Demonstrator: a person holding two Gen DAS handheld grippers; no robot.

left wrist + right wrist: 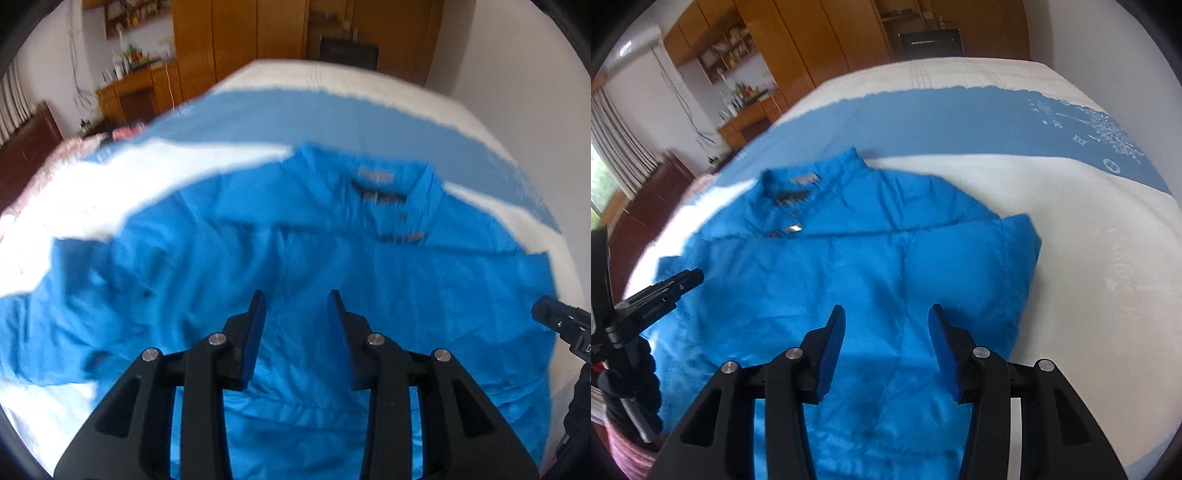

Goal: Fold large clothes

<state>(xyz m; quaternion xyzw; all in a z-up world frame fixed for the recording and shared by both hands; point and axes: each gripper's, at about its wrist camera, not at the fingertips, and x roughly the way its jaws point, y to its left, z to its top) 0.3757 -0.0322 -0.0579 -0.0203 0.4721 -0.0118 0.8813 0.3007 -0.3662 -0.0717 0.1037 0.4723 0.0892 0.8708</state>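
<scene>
A bright blue collared shirt (295, 266) lies spread on a bed, collar away from me; it also shows in the right wrist view (849, 266). Its right sleeve is folded in over the body (1015, 258); the left sleeve lies rumpled at the left (74, 314). My left gripper (297, 299) is open and empty above the shirt's lower middle. My right gripper (886, 314) is open and empty above the shirt's lower part. Each gripper shows at the edge of the other's view: the right one (561, 325), the left one (665, 290).
The bed has a white sheet (1089, 258) with a wide blue band (960, 125) beyond the collar. A pink patterned cloth (55, 166) lies at the far left. Wooden wardrobes (258, 37), a desk with shelves (129, 88) and curtains (613, 147) stand beyond the bed.
</scene>
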